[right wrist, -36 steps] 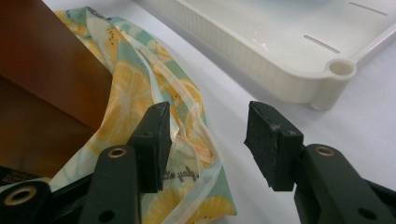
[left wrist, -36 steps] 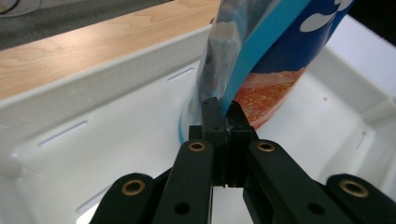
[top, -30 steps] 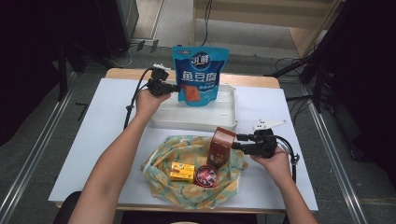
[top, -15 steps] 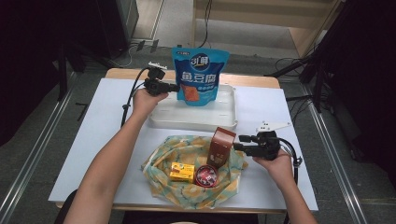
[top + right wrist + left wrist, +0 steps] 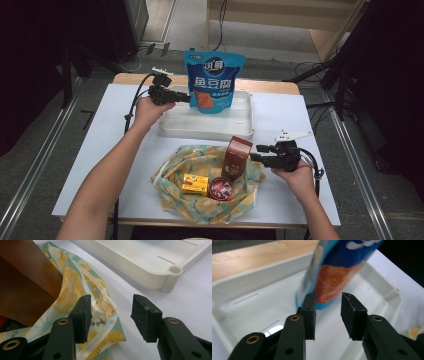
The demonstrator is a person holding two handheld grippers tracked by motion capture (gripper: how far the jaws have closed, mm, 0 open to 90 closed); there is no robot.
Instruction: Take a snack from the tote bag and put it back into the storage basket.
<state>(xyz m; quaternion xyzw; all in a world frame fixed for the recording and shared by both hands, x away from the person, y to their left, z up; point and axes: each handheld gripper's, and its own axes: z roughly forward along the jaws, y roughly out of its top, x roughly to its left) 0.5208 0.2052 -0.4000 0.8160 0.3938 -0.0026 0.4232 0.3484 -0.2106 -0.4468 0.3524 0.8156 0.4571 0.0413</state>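
A blue snack pouch [image 5: 215, 80] stands upright in the white tray [image 5: 230, 127]. My left gripper [image 5: 186, 98] sits just left of the pouch's lower edge. Its jaws have just been opening, and in the left gripper view the left gripper [image 5: 328, 298] is open, with the pouch [image 5: 334, 277] just beyond the tips and nothing between the pads. My right gripper [image 5: 254, 156] is open beside a brown box [image 5: 236, 156] that stands on a lemon-print cloth [image 5: 200, 210]. In the right gripper view the right gripper [image 5: 111, 302] hovers over the cloth's edge [image 5: 72, 290], the brown box [image 5: 25, 285] at its left.
A small yellow box [image 5: 195, 184] and a round red tin [image 5: 221, 188] lie on the cloth. The tray's corner [image 5: 172, 272] is close ahead of the right gripper. White table [image 5: 115, 150] with a wooden strip [image 5: 270, 86] behind the tray. Cables trail from both grippers.
The left gripper's jaws have opened and let go of the blue pouch, which stays standing in the tray. The right gripper has not moved.
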